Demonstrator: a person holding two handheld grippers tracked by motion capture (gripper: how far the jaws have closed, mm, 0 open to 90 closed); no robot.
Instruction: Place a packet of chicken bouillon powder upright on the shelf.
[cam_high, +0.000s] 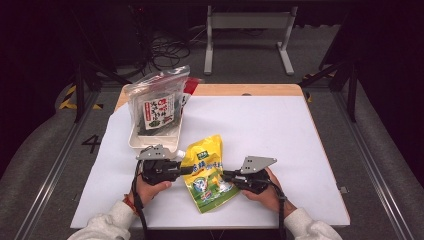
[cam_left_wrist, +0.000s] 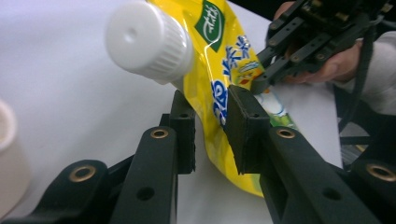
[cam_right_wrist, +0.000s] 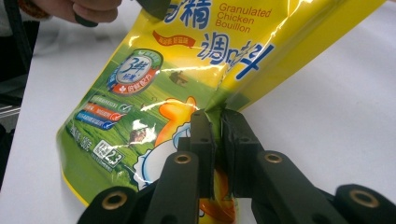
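Bouillon pouch (cam_high: 206, 170) lies on the white table (cam_high: 280, 130) between both hands, long axis running away from the person, right gripper (cam_high: 227, 176) clenched on its right edge, left gripper (cam_high: 186, 170) straddling its left edge, not yet pinching.

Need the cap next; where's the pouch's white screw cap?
In the left gripper view, the white screw cap sits at upper left on the yellow bouillon pouch, just beyond the left tongs.

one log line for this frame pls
right gripper: shut on yellow pouch edge | left gripper: astride pouch below white cap, not clamped
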